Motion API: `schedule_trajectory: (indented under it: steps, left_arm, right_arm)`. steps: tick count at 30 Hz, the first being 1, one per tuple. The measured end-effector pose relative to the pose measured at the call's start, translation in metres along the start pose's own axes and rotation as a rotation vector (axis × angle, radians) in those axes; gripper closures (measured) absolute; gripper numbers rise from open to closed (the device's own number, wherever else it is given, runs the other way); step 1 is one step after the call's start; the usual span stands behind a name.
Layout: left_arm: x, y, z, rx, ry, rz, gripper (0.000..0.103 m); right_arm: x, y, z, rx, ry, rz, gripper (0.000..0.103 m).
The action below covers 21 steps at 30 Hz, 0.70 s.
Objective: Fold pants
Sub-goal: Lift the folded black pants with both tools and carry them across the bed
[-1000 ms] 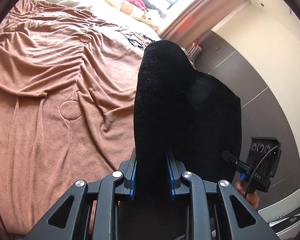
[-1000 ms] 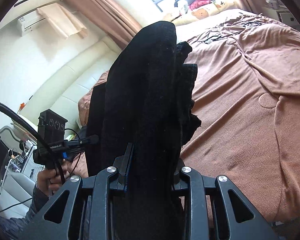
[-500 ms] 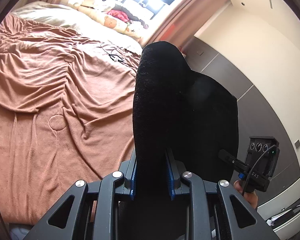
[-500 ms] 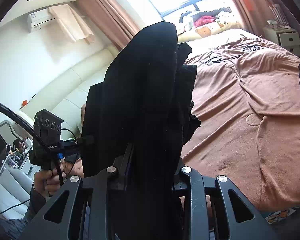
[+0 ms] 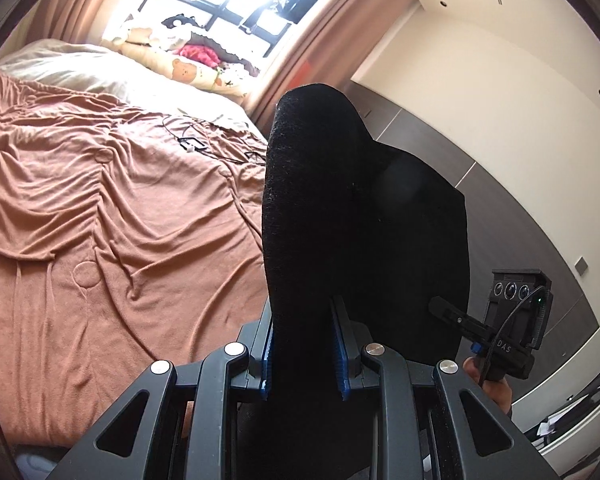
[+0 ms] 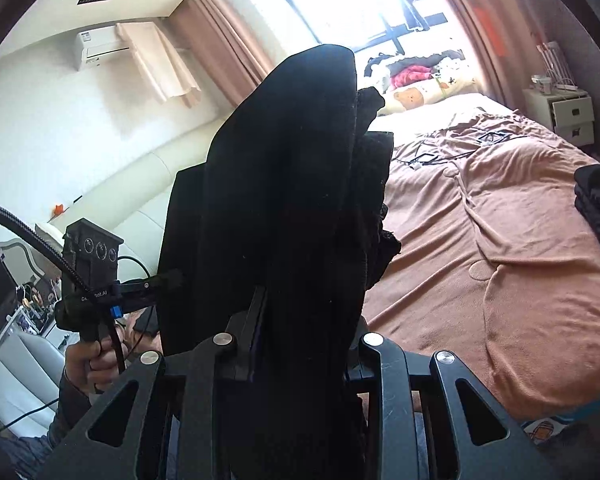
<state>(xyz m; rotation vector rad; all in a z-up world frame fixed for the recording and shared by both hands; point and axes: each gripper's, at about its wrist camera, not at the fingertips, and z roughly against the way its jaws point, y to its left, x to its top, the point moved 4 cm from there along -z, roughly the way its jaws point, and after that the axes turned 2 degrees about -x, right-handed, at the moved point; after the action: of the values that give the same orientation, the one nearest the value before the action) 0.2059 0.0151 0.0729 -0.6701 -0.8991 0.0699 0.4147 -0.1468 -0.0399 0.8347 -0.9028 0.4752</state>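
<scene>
I count one pair of black pants (image 5: 340, 216), lifted clear above the brown bedspread (image 5: 111, 216), and two grippers gripping it. My left gripper (image 5: 303, 352) has its blue pads clamped narrowly on one bunched fold; my right gripper (image 6: 306, 332) pinches another thick bunch of the same pants (image 6: 283, 184)

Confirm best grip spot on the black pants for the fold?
Likely where they are held now: the thick bunched top edge of the black pants. Left tongs and right tongs each clamp a gathered ridge from below, cloth standing up between the pads and spanning between them above the brown bedspread.
</scene>
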Motion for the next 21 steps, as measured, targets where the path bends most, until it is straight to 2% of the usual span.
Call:
schedule_trajectory:
  steps: [11,21]
  left_arm:
    - [0.009,-0.056,-0.008,-0.037,0.003,-0.074,0.077]
    - [0.017,-0.091,-0.04,-0.058,0.019,-0.119,0.077]
  right_arm:
    - [0.008,-0.023,0.032,-0.025,-0.051,0.039,0.078]
    - [0.013,-0.043,0.053,-0.059,-0.074,0.08,0.078]
